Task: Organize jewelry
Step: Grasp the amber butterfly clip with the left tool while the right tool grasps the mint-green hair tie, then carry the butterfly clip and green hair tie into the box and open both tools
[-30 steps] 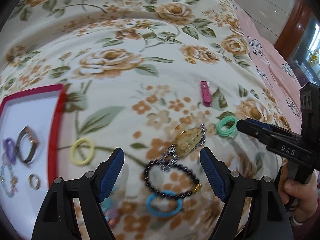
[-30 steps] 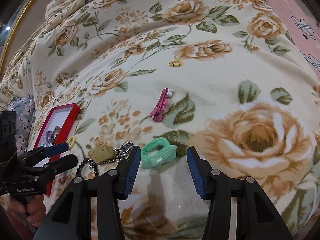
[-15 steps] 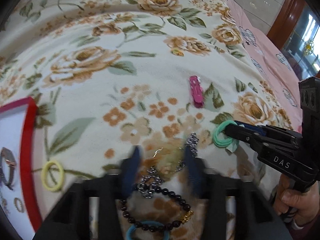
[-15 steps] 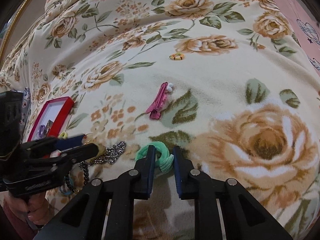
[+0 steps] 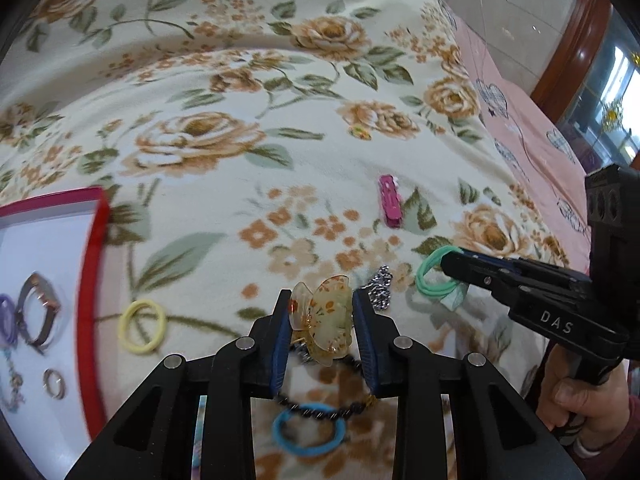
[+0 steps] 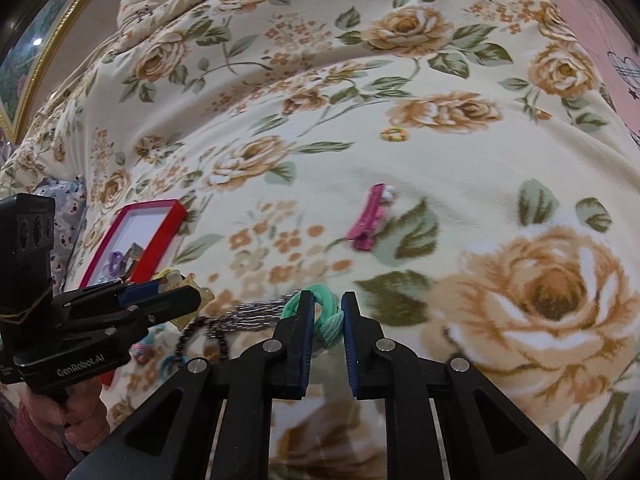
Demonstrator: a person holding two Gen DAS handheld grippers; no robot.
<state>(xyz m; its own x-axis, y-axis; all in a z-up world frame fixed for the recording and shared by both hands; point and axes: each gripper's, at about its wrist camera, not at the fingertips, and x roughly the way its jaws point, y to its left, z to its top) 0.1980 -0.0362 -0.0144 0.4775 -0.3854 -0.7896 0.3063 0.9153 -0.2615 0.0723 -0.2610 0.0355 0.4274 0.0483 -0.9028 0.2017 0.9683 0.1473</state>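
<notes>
My left gripper [image 5: 322,300] has its jaws closing, and the blue pads press on both sides of an amber butterfly hair claw [image 5: 324,320] just above the floral blanket. A silver chain [image 5: 380,284] and a black bead bracelet [image 5: 316,412] lie under and beside the claw. My right gripper [image 6: 324,300] is shut on a green hair tie [image 6: 330,320], bunched between its pads; in the left wrist view this right gripper [image 5: 446,260] bites the tie's [image 5: 430,280] right side. A red-rimmed tray [image 5: 94,280] at the left holds a bangle [image 5: 40,312] and a ring [image 5: 54,383].
On the blanket lie a yellow hair tie [image 5: 142,326] beside the tray, a blue hair tie [image 5: 308,436] near me, a pink hair clip [image 5: 390,204] farther off and a tiny yellow ring [image 5: 360,132] beyond. A person's hand [image 5: 580,400] holds the right gripper. Pink bedding lies at the right.
Both grippers stood open a second ago. The left one has closed on the amber claw, now raised between its pads. The right one has closed on the green hair tie.
</notes>
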